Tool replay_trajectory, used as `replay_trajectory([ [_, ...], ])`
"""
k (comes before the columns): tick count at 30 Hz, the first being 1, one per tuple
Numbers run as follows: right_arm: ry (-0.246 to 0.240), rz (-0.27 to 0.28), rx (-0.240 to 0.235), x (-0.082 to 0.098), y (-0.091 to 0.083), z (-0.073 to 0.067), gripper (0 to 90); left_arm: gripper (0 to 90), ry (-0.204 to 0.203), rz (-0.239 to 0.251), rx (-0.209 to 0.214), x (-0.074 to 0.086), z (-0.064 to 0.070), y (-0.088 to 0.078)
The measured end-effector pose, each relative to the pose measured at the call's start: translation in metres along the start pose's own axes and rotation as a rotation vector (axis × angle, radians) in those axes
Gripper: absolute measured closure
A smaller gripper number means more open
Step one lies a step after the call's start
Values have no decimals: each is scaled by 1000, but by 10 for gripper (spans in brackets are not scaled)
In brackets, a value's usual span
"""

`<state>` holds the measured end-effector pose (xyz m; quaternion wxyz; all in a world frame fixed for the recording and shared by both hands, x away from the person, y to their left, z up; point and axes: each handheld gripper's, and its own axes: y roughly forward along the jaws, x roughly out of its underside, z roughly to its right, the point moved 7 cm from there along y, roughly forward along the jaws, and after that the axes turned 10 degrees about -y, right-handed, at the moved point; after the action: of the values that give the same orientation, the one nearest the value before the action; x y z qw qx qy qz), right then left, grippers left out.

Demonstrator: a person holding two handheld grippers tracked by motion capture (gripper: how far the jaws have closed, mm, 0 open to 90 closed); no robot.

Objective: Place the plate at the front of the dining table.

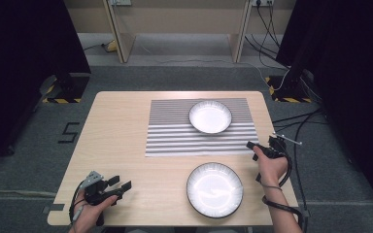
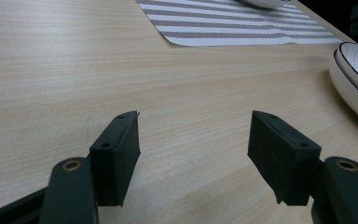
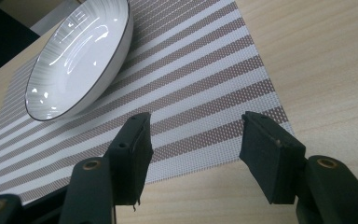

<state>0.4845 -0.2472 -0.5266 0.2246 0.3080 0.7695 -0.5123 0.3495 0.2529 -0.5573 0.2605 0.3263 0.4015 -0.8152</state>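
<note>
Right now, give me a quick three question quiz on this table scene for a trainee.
1. True or false: the far plate sits on the striped placemat.
2. Which gripper is nearest the placemat's corner: A, left gripper, or B, right gripper?
3. Fill in: the near plate rests on the bare ____ table.

Key: 1 true. 2 B. 3 wooden.

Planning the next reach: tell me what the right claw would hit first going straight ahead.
The right claw, open, points at the striped mat; its near edge comes first, likely. The bowl sits off left.
</note>
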Motion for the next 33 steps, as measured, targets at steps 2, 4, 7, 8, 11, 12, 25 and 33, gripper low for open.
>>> replay_trajectory([
  [2,-8,2,-1,1,-1,2,431,332,1,1,1,0,0,0],
  [4,-3,0,-2,2,-2,2,432,333,1,0,0,0,0,0],
  [7,4,3,-6,5,-5,4,431,333,1,0,1,0,0,0],
  [8,6,2,-5,6,-5,5,431,333,1,0,1,0,0,0],
  [11,12,-1,-6,11,-7,6,431,333,3,-2,2,0,0,0],
  [12,4,0,-1,12,-7,7,431,333,3,-2,2,0,0,0],
  [25,-3,11,-9,18,-19,9,431,333,4,0,0,0,0,0],
  [33,-10,17,-13,21,-25,10,431,333,4,-1,0,0,0,0],
])
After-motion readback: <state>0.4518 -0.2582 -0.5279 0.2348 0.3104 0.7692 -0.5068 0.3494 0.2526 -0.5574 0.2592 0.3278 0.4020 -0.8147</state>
